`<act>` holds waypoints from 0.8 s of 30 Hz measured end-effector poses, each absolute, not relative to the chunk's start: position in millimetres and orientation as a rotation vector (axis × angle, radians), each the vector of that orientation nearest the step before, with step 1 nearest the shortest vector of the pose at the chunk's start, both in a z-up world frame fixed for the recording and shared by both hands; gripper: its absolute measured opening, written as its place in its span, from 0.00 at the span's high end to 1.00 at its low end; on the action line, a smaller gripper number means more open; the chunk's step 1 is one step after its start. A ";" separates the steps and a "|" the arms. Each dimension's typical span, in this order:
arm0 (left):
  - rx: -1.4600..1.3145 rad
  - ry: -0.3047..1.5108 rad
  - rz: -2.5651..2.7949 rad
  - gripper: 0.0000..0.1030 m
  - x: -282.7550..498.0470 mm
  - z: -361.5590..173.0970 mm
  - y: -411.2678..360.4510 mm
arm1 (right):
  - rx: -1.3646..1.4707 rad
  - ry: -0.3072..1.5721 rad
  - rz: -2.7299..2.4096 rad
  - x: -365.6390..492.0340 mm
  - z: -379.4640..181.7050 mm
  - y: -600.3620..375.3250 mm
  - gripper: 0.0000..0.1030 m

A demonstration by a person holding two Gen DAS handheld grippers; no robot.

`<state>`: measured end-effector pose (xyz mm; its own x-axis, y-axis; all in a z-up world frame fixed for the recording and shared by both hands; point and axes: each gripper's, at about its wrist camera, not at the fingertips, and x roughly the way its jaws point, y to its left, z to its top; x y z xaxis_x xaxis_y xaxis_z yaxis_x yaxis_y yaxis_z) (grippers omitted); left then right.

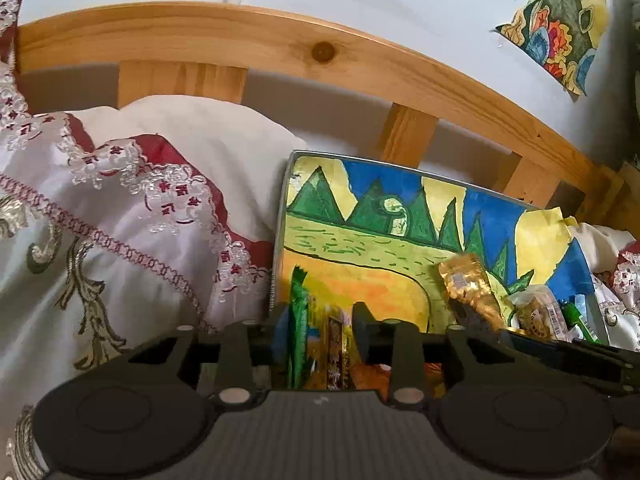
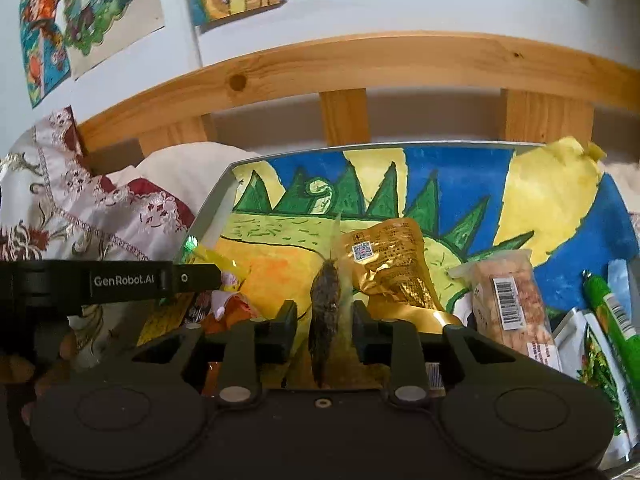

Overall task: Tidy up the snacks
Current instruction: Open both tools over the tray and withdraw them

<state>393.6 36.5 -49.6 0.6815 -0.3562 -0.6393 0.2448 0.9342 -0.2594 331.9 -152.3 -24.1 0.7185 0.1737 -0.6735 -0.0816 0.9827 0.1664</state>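
An open box with a painted lid point(image 1: 400, 224) stands on the bed; the lid also shows in the right wrist view point(image 2: 440, 184). My left gripper point(image 1: 320, 328) is over the box's left end, its jaws close around a green packet point(image 1: 298, 320) and a gold-brown bar point(image 1: 334, 344). My right gripper point(image 2: 325, 312) has a clear packet of dark dried snack point(image 2: 325, 312) between its jaws. A gold pouch point(image 2: 388, 260), a wrapped rice-cracker bar point(image 2: 508, 300) and a green tube point(image 2: 612, 320) lie in the box. The left gripper's body point(image 2: 120, 280) reaches in from the left.
A wooden slatted headboard point(image 1: 280, 44) runs behind the box. An embroidered red and white pillow cover point(image 1: 120, 208) lies to the left. Children's drawings point(image 2: 92, 20) hang on the white wall. More printed packets point(image 2: 600, 364) sit at the box's right end.
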 end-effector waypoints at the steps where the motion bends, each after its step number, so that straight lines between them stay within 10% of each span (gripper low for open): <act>1: -0.157 0.748 -0.338 0.61 392.4 -49.0 36.6 | 0.120 0.754 0.140 331.2 -23.6 -151.7 0.63; 24: -0.235 0.559 -0.311 0.02 320.5 7.6 58.3 | 0.079 0.580 0.060 266.1 29.4 -179.9 0.16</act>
<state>320.5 58.3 7.6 0.8033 -0.3503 -0.4817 0.2241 0.9271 -0.3004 266.1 -179.9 29.4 0.8349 0.0788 -0.5447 -0.0345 0.9952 0.0911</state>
